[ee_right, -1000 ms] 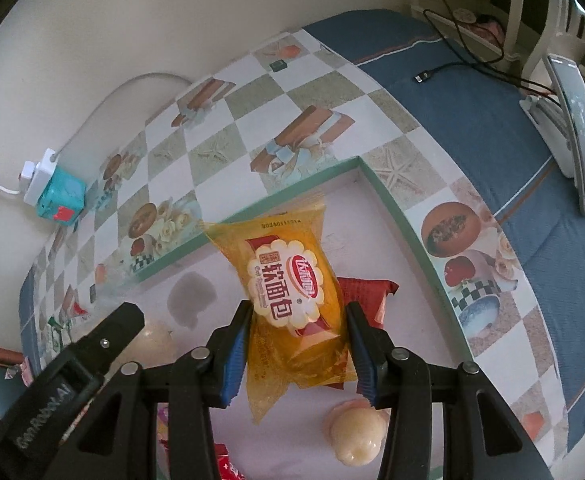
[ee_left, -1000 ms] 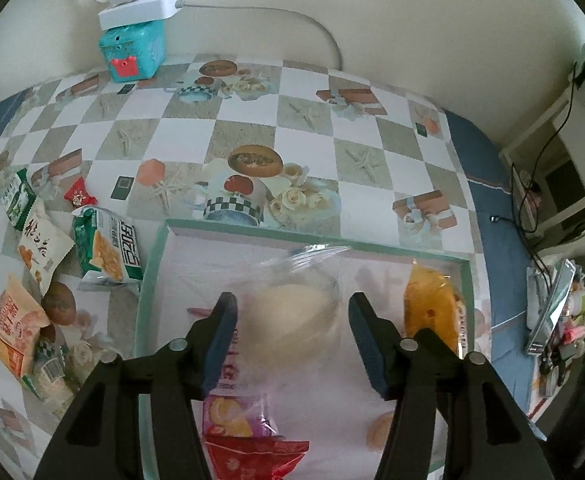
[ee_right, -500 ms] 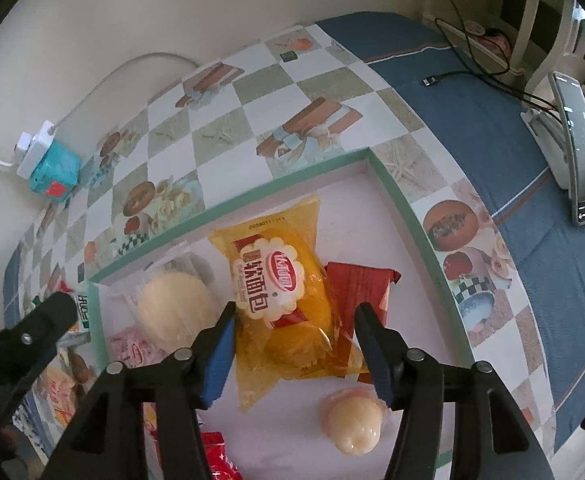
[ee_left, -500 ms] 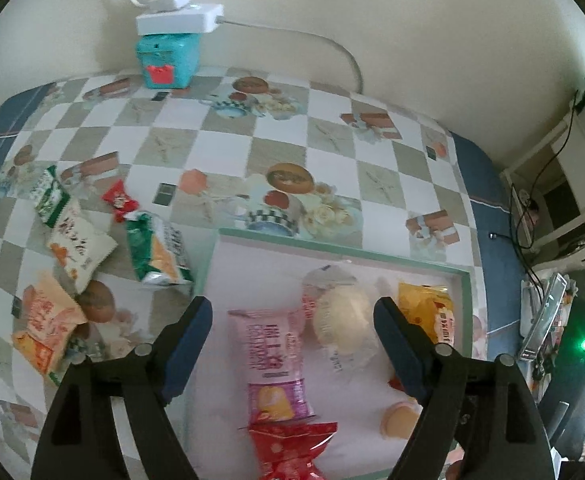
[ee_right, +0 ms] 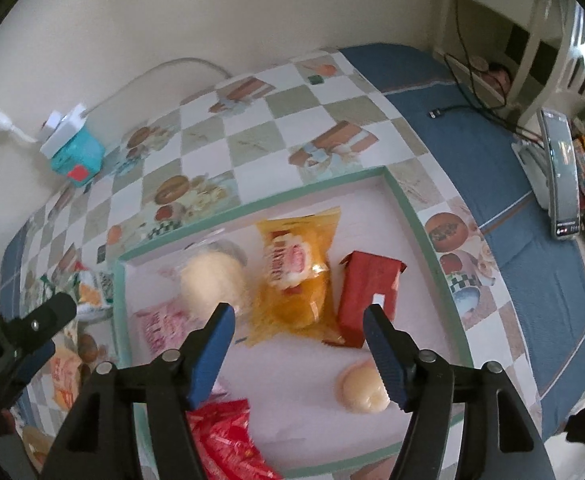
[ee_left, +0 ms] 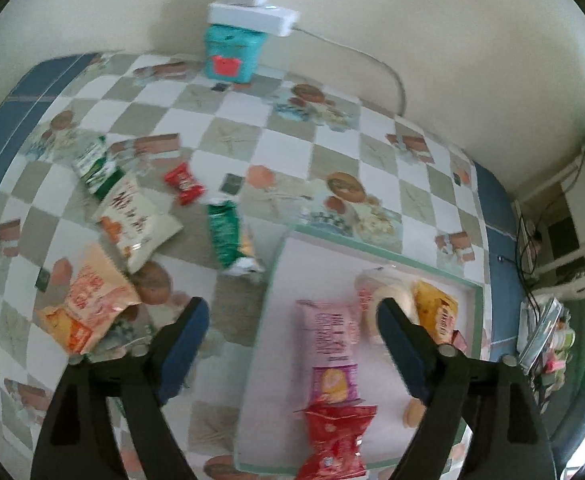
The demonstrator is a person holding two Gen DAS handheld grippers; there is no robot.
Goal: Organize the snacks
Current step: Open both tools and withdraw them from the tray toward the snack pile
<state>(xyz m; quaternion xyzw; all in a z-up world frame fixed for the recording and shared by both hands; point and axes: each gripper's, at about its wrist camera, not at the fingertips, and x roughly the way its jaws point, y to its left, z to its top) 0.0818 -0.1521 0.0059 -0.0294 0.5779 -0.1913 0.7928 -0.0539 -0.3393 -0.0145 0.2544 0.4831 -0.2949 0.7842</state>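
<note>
A green-rimmed tray (ee_right: 412, 216) (ee_left: 276, 252) holds a pale bun in clear wrap (ee_right: 212, 280) (ee_left: 388, 296), a yellow bread pack (ee_right: 296, 272) (ee_left: 436, 312), a dark red pack (ee_right: 368, 292), a pink pack (ee_left: 328, 328), a bright red pack (ee_left: 332, 436) and a small round cake (ee_right: 362, 388). My left gripper (ee_left: 292, 320) is open and empty, high over the tray's left rim. My right gripper (ee_right: 298, 324) is open and empty above the yellow pack. Loose snacks lie left of the tray: a green pack (ee_left: 226, 232), a white pack (ee_left: 136, 224), an orange pack (ee_left: 88, 304), a small red candy (ee_left: 184, 182).
A teal box (ee_left: 232, 56) with a white power strip (ee_left: 252, 16) and cable stands at the back wall. A phone on a stand (ee_right: 560, 176) and clutter sit on the blue cloth at the right. The checkered tablecloth (ee_left: 252, 132) covers the table.
Both grippers opened, let go of the bun and the yellow pack in the tray, and rose. The left gripper swung left toward the loose snacks.
</note>
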